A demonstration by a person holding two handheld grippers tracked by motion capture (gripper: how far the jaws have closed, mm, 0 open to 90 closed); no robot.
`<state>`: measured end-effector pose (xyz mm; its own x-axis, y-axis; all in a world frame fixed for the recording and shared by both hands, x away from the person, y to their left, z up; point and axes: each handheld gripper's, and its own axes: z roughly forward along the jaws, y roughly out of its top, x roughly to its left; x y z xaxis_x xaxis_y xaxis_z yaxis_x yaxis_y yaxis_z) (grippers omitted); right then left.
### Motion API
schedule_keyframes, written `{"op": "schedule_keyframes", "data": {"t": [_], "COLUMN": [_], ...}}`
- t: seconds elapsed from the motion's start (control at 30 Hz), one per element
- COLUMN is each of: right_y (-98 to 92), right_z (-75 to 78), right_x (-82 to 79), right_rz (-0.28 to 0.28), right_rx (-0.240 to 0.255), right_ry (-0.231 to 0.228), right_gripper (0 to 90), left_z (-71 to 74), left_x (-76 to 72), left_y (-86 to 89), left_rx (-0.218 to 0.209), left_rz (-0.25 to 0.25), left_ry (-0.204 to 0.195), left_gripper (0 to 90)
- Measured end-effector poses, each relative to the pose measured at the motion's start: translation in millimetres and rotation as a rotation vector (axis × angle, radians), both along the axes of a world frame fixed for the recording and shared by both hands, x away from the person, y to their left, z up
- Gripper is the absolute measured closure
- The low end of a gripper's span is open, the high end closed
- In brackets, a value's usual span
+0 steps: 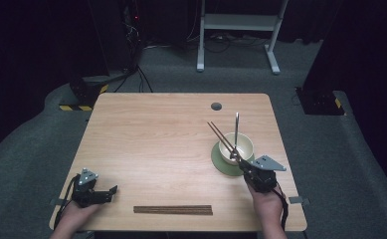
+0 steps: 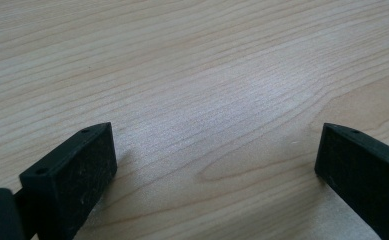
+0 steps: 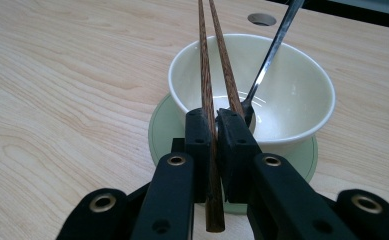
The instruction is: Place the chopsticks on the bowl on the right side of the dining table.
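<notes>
Two chopsticks (image 3: 213, 95) are being clamped near their lower ends in my right gripper (image 3: 215, 127), slanting ahead over the bowl (image 3: 302, 100) for placement inside, while my left gripper (image 2: 214, 160) is resting apart, empty.

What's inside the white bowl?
A metal spoon leans inside the white bowl, its handle sticking up over the rim. The rest of the inside looks bare. The right gripper and its chopsticks hide part of the near wall.
</notes>
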<state>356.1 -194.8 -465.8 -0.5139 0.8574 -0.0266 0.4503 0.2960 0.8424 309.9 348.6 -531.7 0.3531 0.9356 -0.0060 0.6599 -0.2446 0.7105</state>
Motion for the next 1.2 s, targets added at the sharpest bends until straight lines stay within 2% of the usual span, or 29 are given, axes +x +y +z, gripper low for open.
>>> {"op": "schedule_keyframes", "data": {"t": [0.37, 0.53, 0.67, 0.73, 0.8, 0.93, 1.2], "right_y": [-1.0, -1.8, -7.9, -13.5, -18.7, -21.7, -12.3], "right_z": [-3.4, 1.2, 3.8, 1.8, -3.5, -14.4, -16.9], "right_x": [4.8, 1.4, -3.9, -7.0, -9.3, -11.2, -11.4], "right_rz": [-0.007, -0.001, -0.029, -0.058, -0.066, -0.063, -0.073], "right_rx": [-0.006, 0.003, 0.017, 0.025, 0.045, 0.060, 0.003], "right_ry": [0.009, -0.017, -0.032, -0.030, -0.005, 0.034, 0.030], "right_gripper": [82.4, 69.9, 53.9, 47.5, 44.4, 44.8, 57.2], "left_z": [0.0, 0.0, 0.0, 0.0, 0.0, 0.1, 0.1], "left_x": [0.3, 0.4, 0.2, 0.0, -0.2, 0.1, 0.5], "left_y": [-0.2, 0.0, -0.2, -0.1, -0.1, 0.2, -0.1], "left_rx": [-0.001, 0.001, -0.003, -0.003, -0.002, 0.000, 0.000], "left_rz": [-0.003, -0.007, -0.009, -0.013, -0.014, -0.022, -0.030], "left_ry": [0.000, 0.000, -0.001, -0.001, -0.001, -0.001, -0.002], "left_gripper": [3.1, 3.1, 3.3, 3.3, 3.5, 3.5, 3.5]}}
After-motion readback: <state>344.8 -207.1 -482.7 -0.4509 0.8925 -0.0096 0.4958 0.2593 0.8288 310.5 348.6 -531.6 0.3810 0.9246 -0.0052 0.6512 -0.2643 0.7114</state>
